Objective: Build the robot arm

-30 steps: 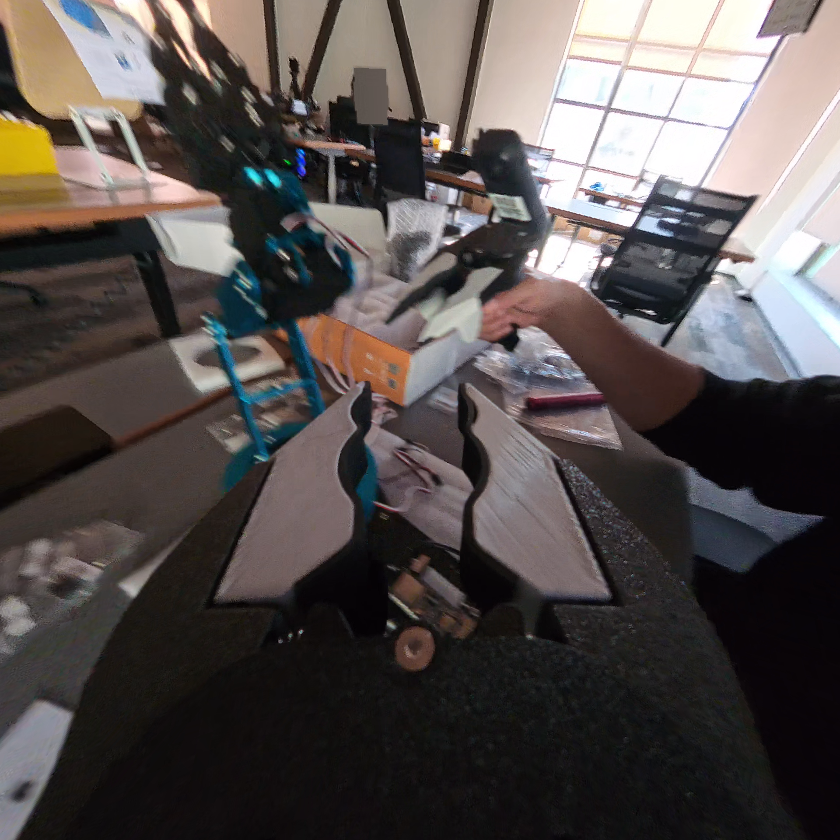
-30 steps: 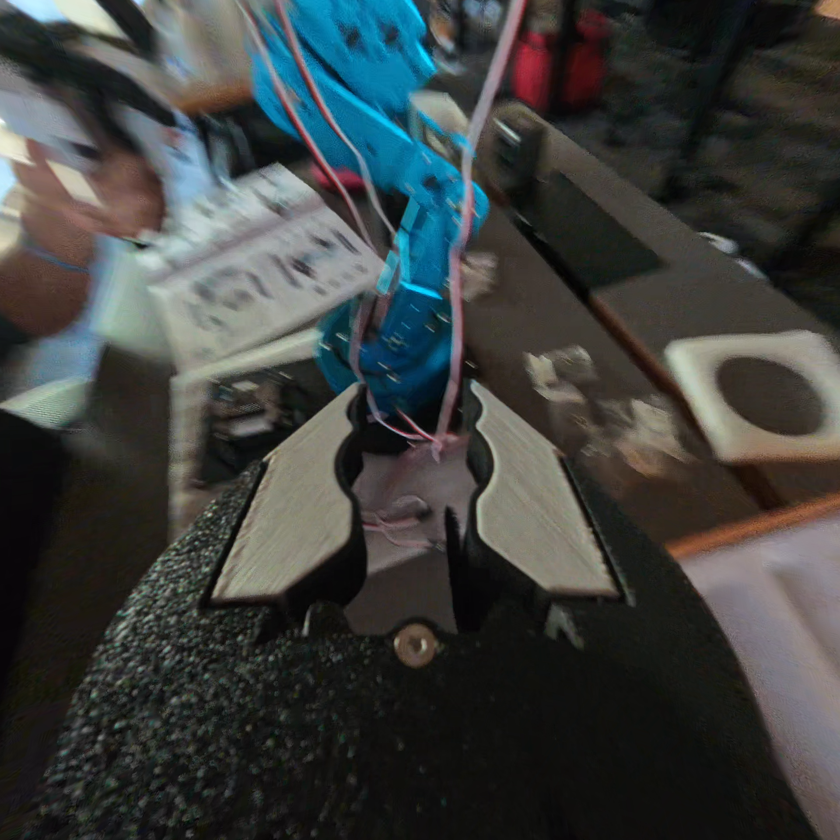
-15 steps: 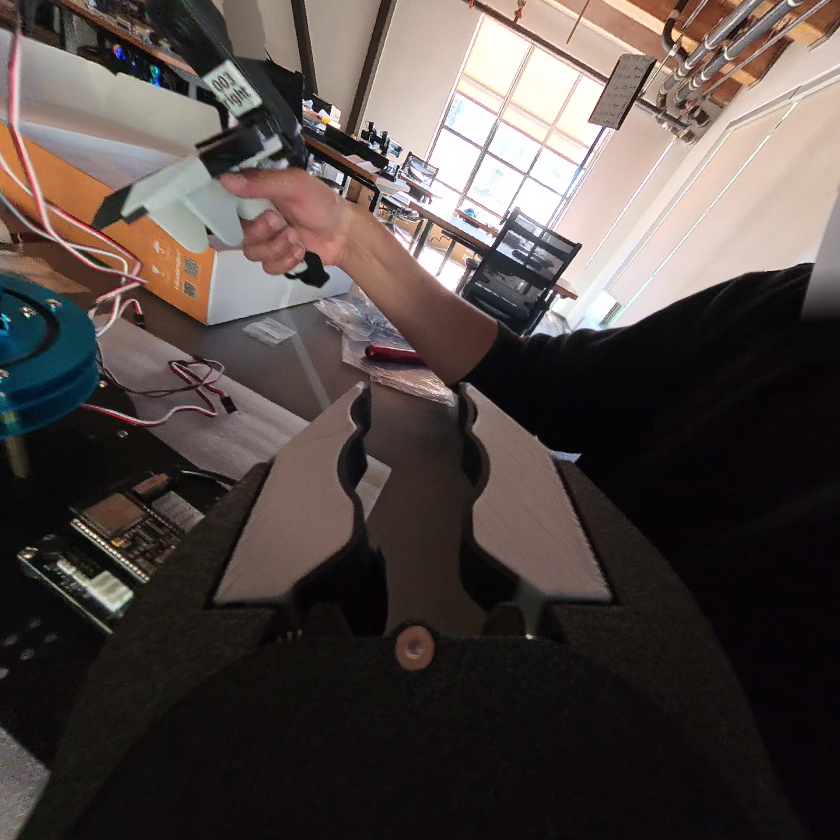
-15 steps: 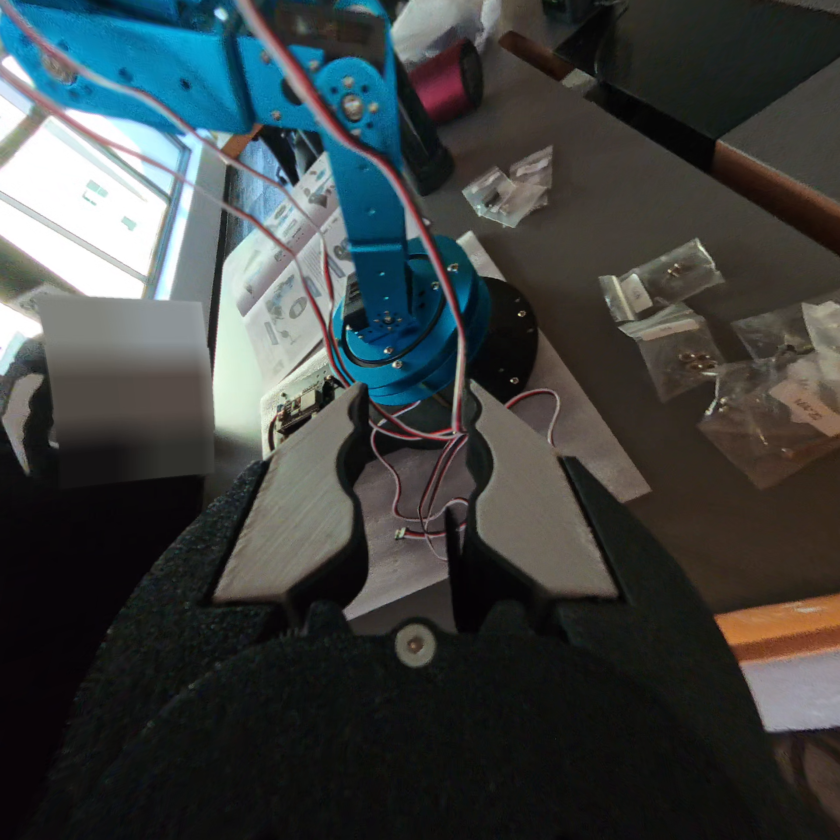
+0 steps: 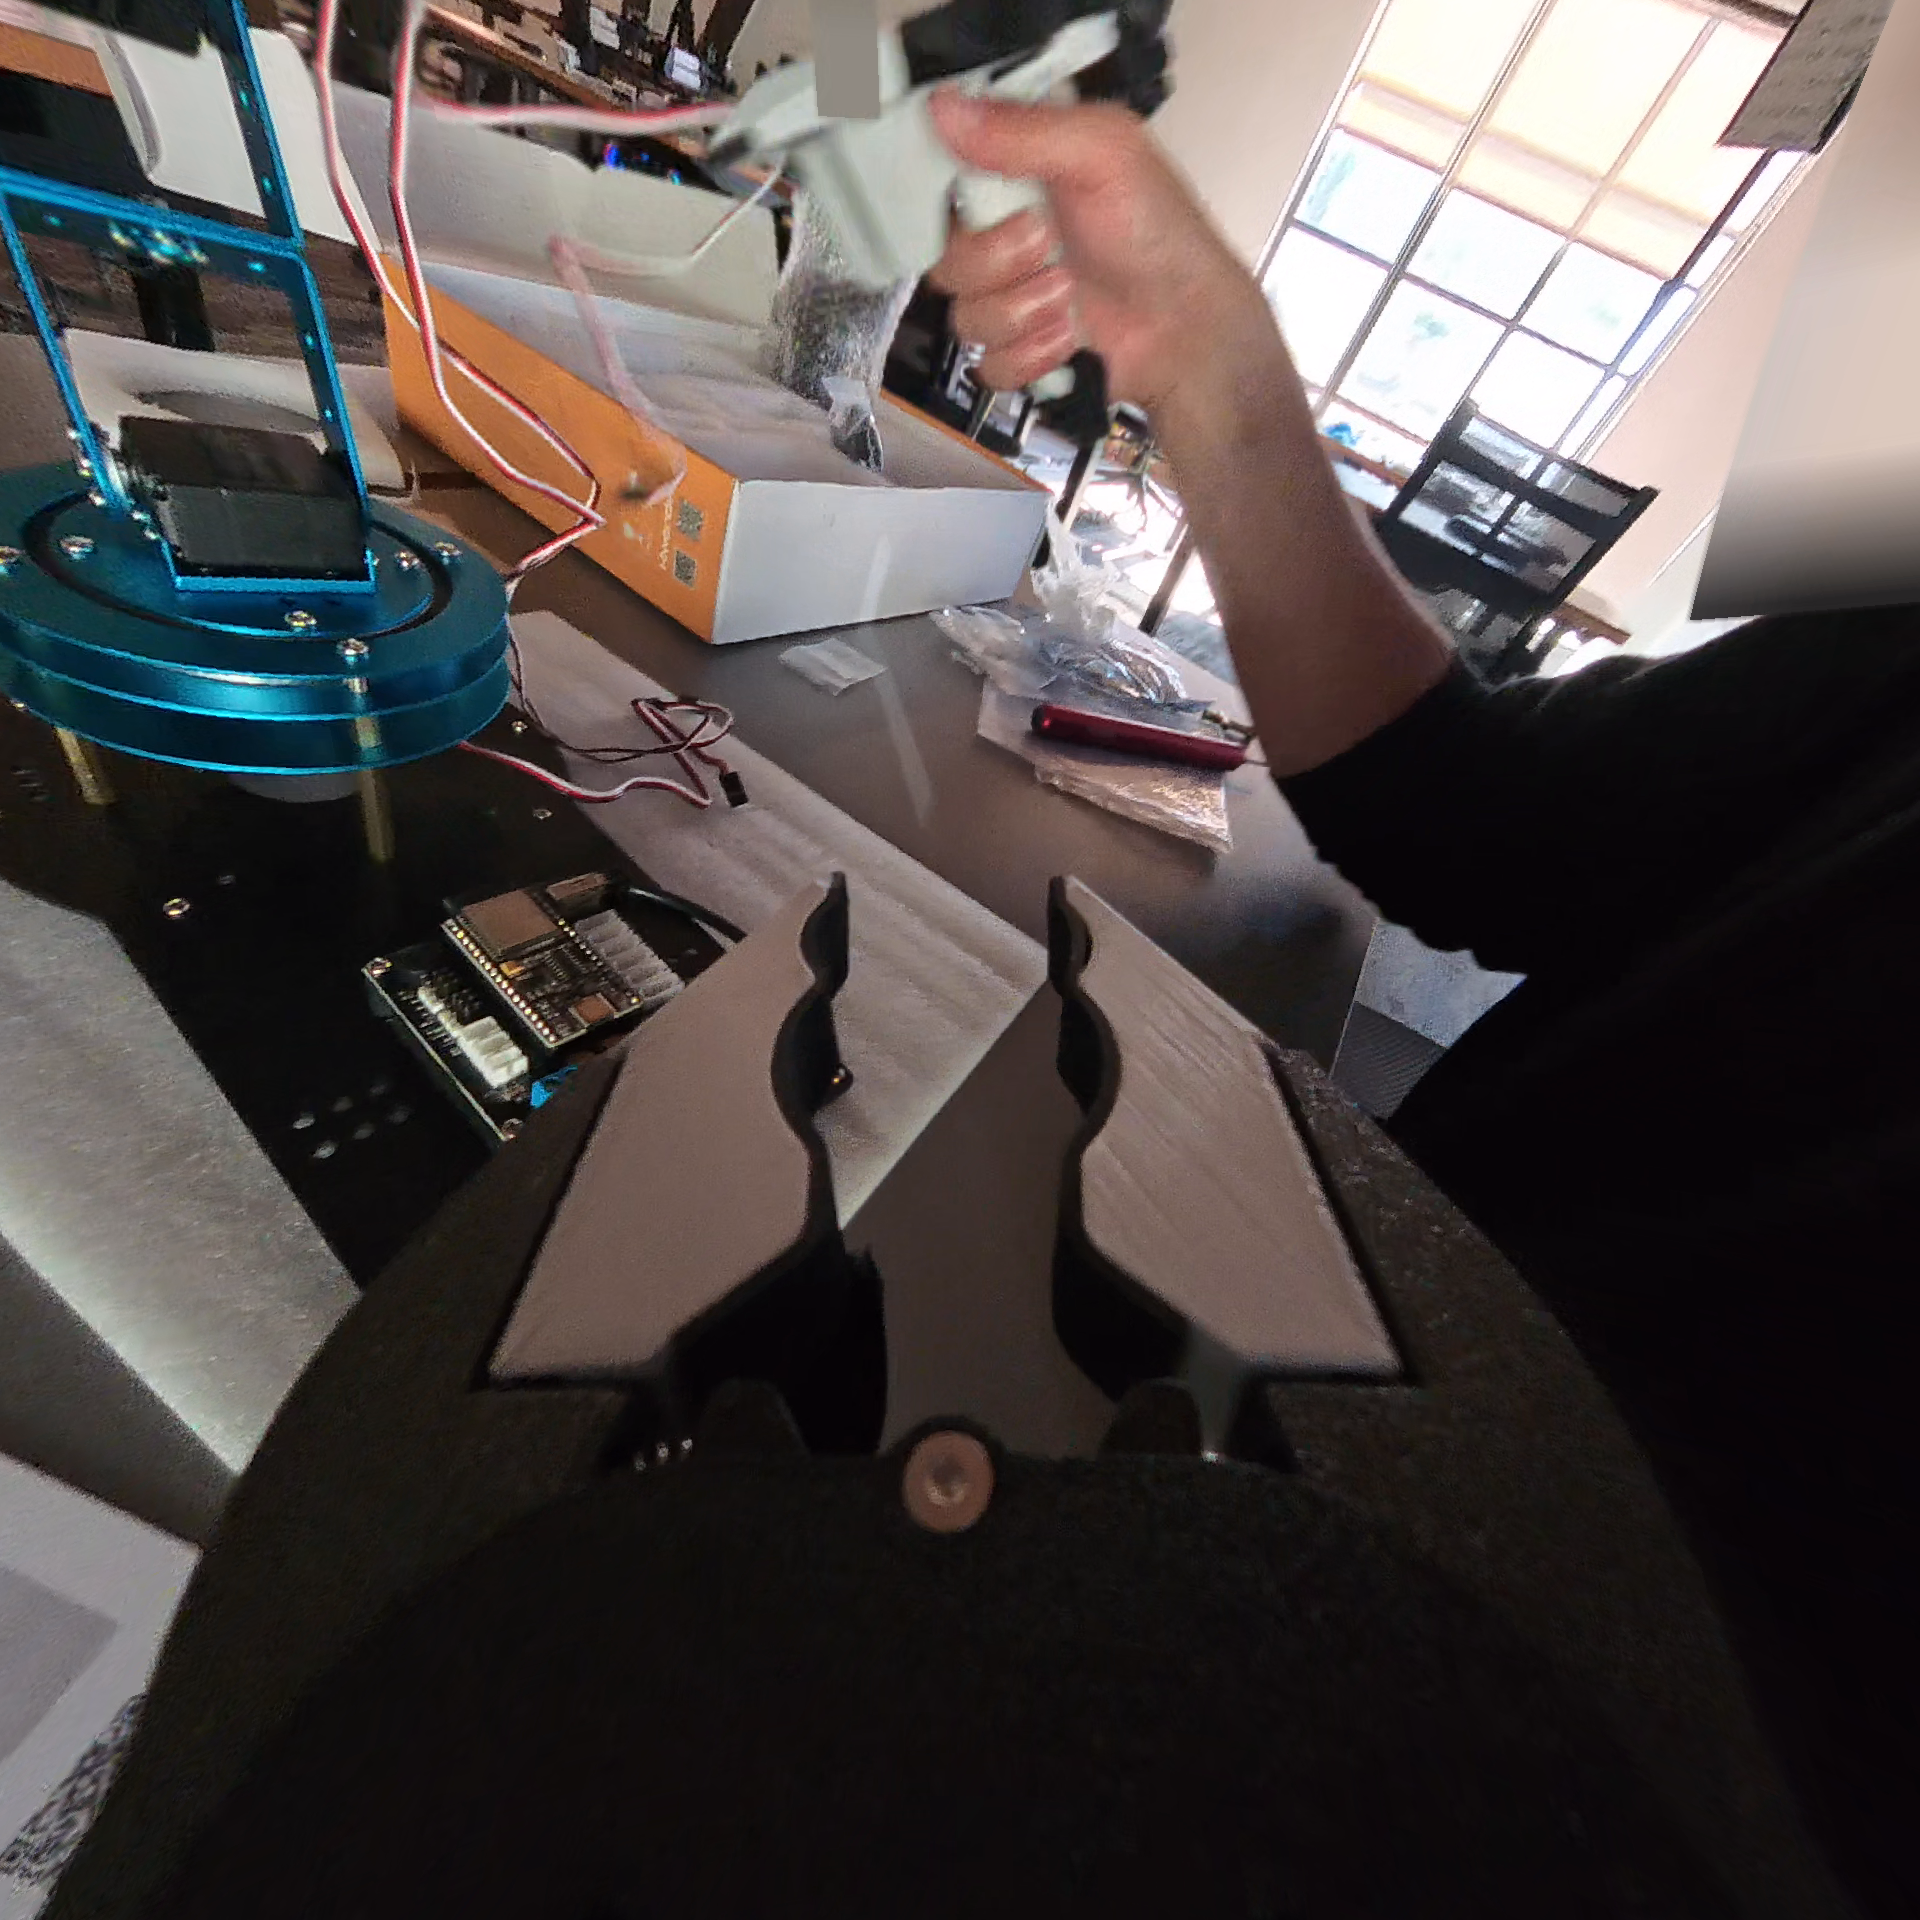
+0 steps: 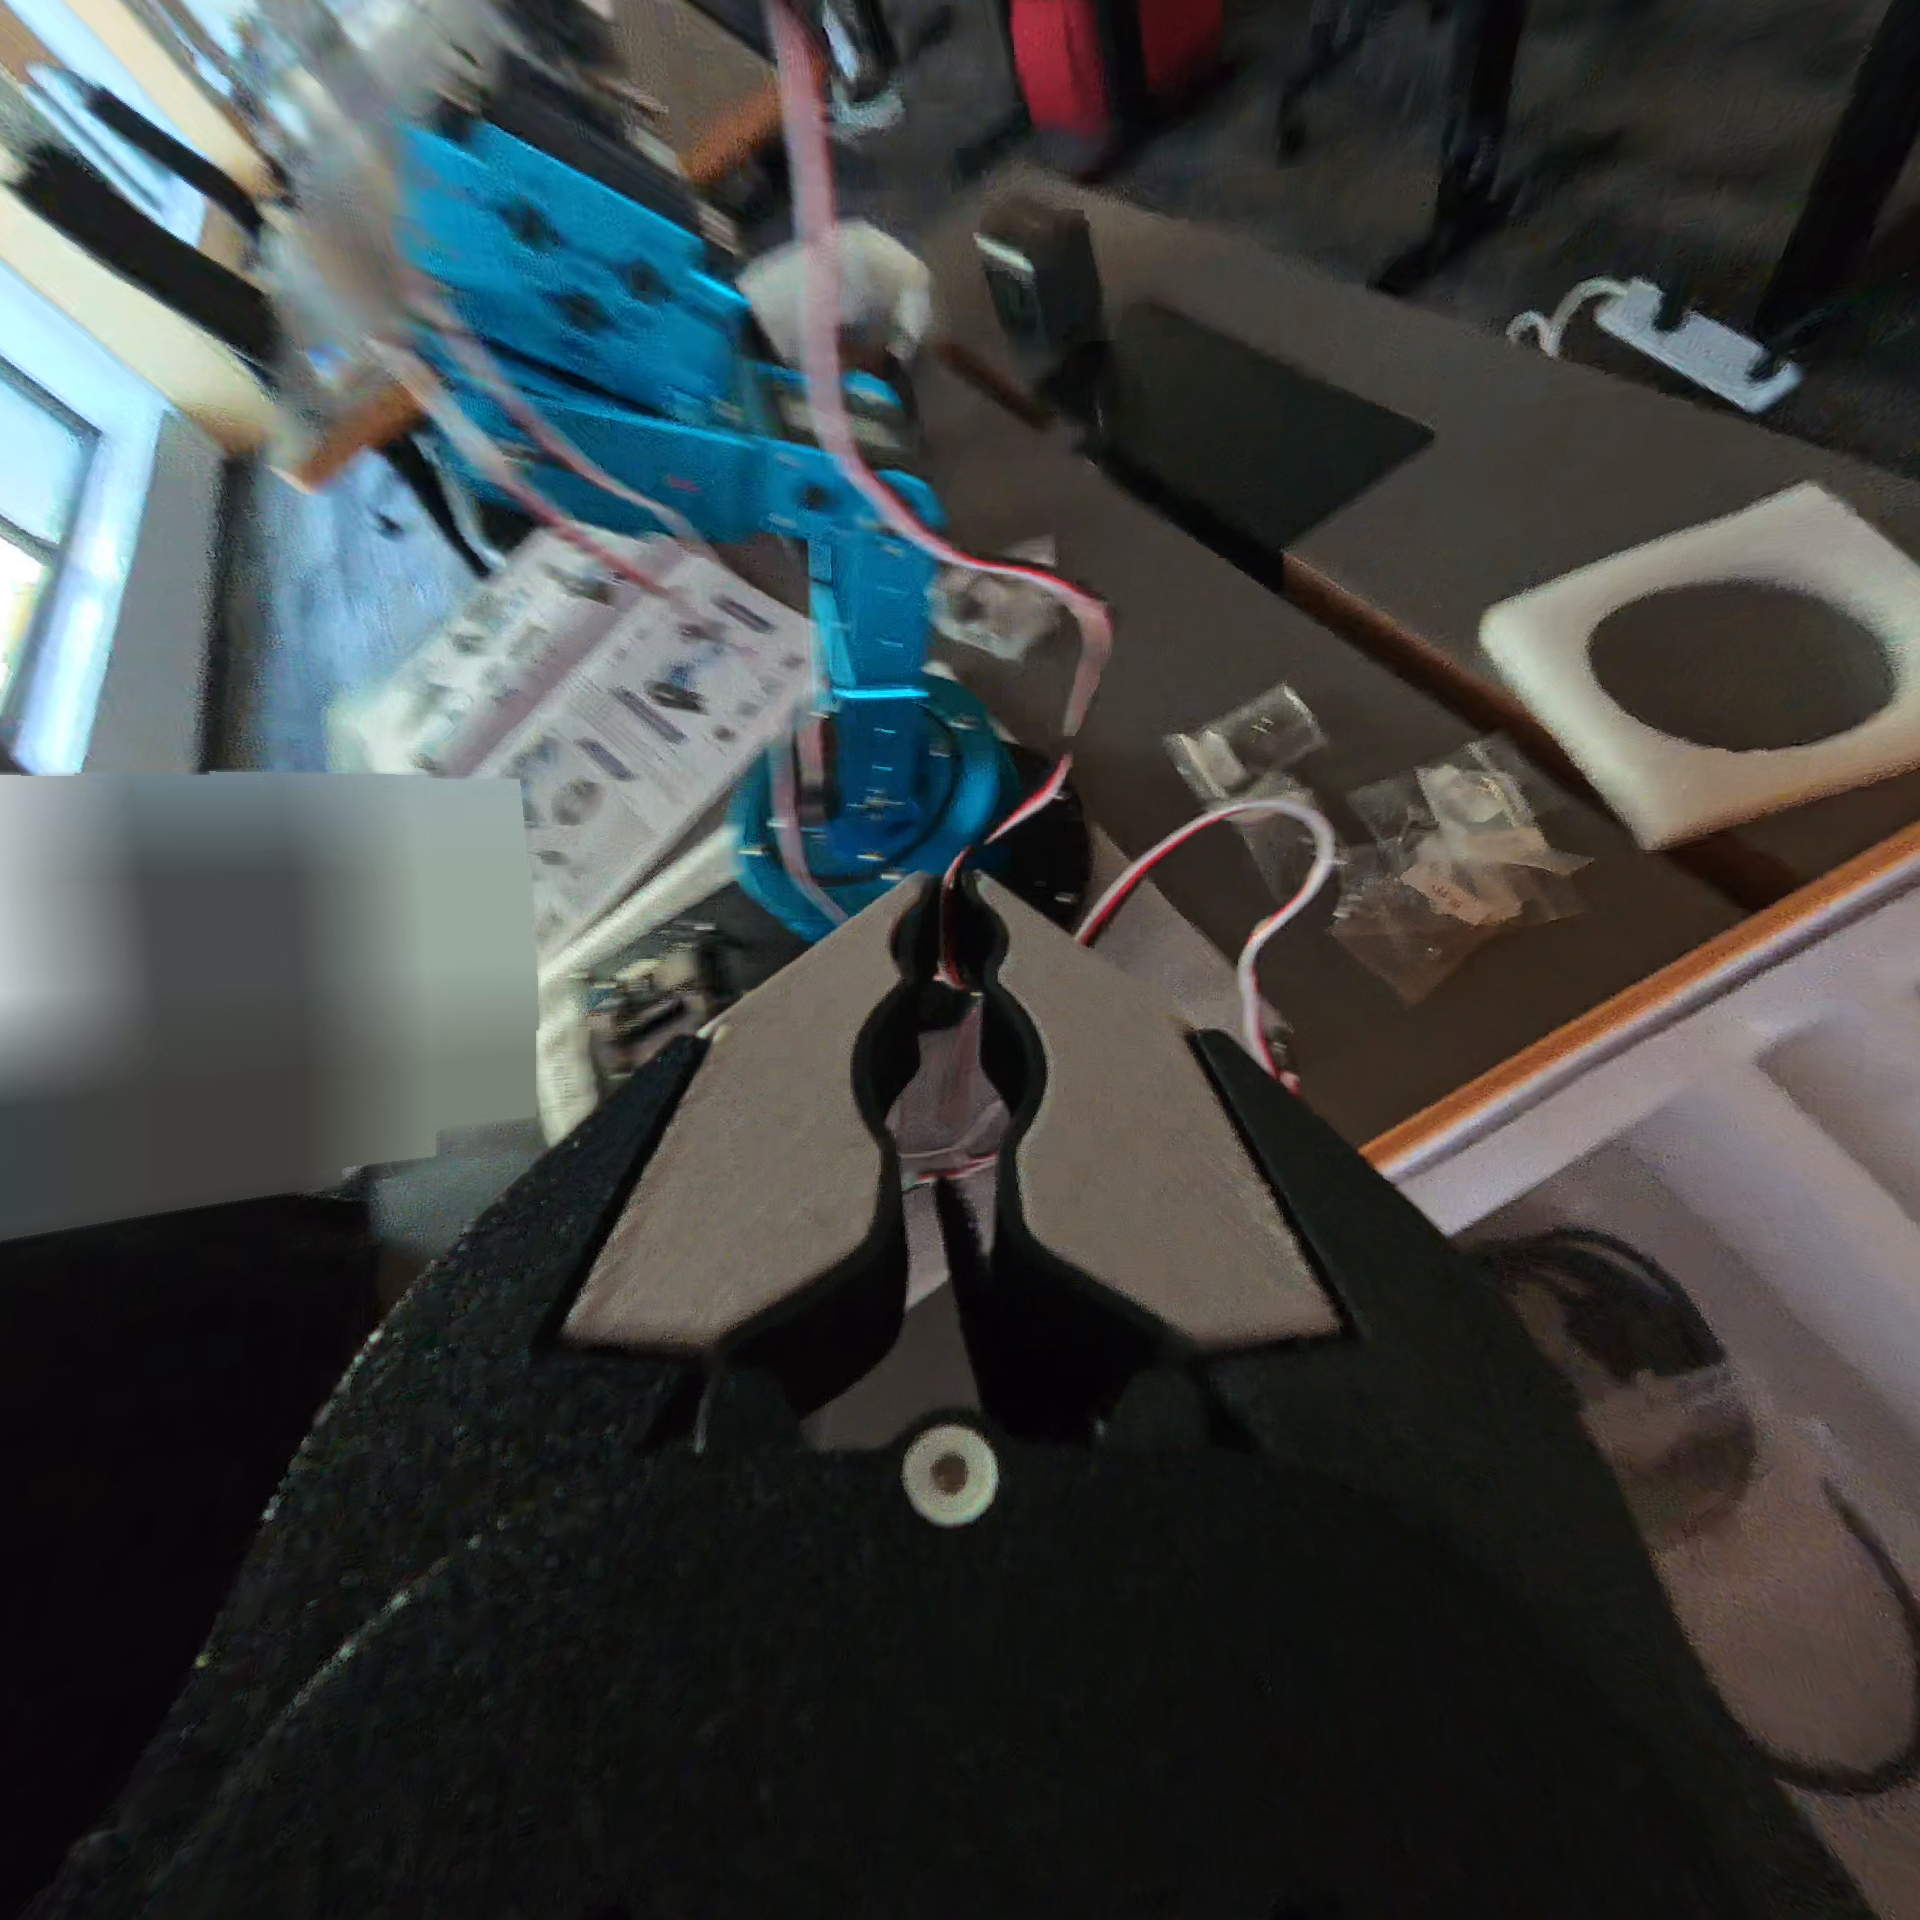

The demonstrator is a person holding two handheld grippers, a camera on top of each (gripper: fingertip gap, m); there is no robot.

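My left gripper (image 5: 945, 899) is open and empty, just above a white foam sheet (image 5: 914, 987) on the dark table. A circuit board (image 5: 520, 987) lies to its left on a black plate. The blue robot arm's round base (image 5: 249, 623) stands at the far left, with loose servo wires (image 5: 665, 748) beside it. My right gripper (image 6: 961, 899) is shut on a red, white and black servo wire (image 6: 1273, 883) from the blue arm (image 6: 862, 727). It also shows in the left wrist view (image 5: 883, 177), held high by a hand, with wires drawn up to it.
An orange and white box (image 5: 727, 509) lies behind the blue base. A red pen-like tool (image 5: 1132, 732) rests on plastic bags. In the right wrist view there are bags of small parts (image 6: 1455, 862), a white foam square with a round hole (image 6: 1558, 644), a printed manual (image 6: 603, 686) and a white tray (image 6: 1766, 1101). Tip to tip, the grippers are about 30 cm apart. Left tips and right tips are each some 20 cm from the blue robot arm's round base (image 5: 249, 623).
My right gripper has shut on the servo wire and pulled it up and away from the blue base. My left gripper stays open and has swung to the left over the foam sheet.
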